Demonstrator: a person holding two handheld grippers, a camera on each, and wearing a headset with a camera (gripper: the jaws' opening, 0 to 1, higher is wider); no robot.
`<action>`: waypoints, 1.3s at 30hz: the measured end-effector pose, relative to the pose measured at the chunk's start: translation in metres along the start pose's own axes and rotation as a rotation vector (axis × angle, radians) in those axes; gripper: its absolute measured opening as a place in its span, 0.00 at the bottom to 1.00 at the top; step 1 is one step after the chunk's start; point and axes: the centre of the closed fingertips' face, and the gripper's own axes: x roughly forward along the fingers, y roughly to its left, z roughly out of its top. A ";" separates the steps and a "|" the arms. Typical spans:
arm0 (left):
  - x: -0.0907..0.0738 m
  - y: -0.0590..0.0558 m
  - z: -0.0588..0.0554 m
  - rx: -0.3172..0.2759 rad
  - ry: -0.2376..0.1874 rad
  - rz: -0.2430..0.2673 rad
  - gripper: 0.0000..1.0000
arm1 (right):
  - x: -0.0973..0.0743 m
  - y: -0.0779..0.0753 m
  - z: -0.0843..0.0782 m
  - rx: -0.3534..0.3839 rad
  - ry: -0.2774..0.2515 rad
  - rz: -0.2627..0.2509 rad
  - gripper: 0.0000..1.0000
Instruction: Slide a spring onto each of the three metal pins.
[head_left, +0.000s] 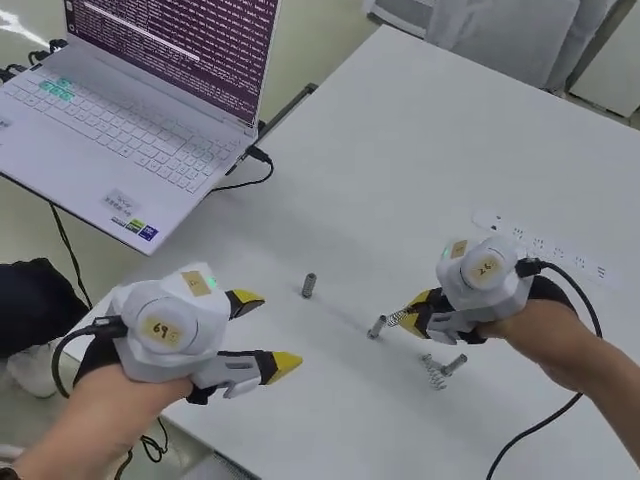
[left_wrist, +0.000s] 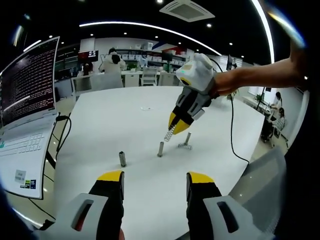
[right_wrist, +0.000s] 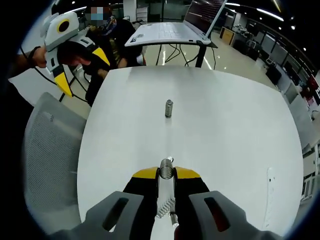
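My right gripper is shut on a spring, whose free end hangs just beside an upright bare metal pin. In the right gripper view the spring sticks out between the yellow tips. Further left stands a pin with a spring on it, also seen ahead. A third pin lies or leans beside a loose spring under my right hand. My left gripper is open near the table's front edge, with nothing between its fingers.
An open laptop sits at the back left on a lower stand, with a cable at the table's corner. A white power strip lies at the right. A grey chair stands by the table's edge.
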 end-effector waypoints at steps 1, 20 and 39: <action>0.000 0.001 0.000 -0.002 0.000 0.001 0.45 | 0.002 -0.001 0.000 0.002 0.000 0.001 0.09; -0.003 0.002 -0.007 -0.018 0.018 0.003 0.43 | 0.021 -0.003 0.000 -0.045 0.049 0.024 0.09; 0.003 -0.001 -0.004 -0.018 0.022 -0.011 0.42 | 0.050 -0.001 -0.005 -0.079 0.088 0.072 0.09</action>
